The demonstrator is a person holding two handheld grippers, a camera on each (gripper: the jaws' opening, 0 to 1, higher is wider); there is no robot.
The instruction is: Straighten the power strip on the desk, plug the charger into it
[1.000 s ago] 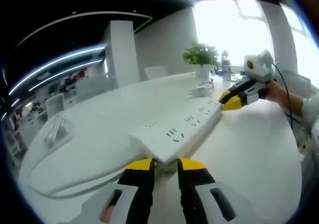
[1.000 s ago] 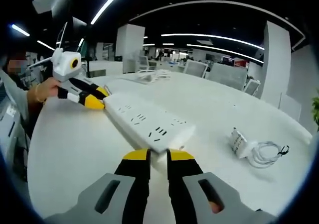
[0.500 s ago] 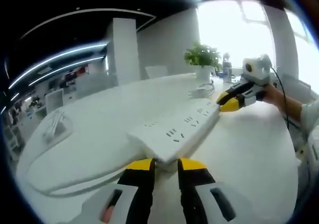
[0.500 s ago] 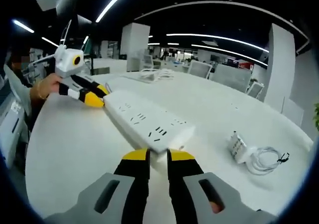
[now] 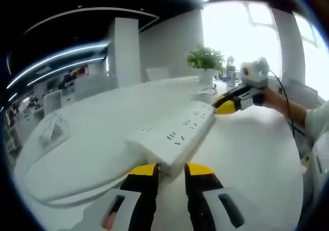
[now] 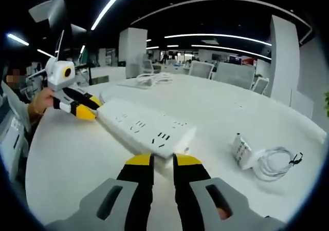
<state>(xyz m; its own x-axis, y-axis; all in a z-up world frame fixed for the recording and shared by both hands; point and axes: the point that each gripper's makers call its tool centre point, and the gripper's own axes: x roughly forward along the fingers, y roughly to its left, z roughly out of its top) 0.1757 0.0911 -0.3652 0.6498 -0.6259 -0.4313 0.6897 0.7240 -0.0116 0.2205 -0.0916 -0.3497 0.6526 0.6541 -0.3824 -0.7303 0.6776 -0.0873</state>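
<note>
The white desk [image 6: 67, 154] carries the power strip [image 6: 146, 130] at frame centre, each end pinched by a gripper: left gripper [image 5: 170, 168], right gripper [image 6: 164, 159]. The charger [image 6: 240, 150] lies lower right, well apart. An uneven pull could twist the strip free.

Harsh daylight from the tall far windows [image 5: 257, 31] washes the left gripper view's right side to white glare, softening detail there. Long ceiling light strips [image 6: 216, 36] glow against a dark ceiling. The glossy white desk [image 6: 77, 154] reflects evenly, with faint shadows. Fisheye bending curves the edges, slightly blurred.
</note>
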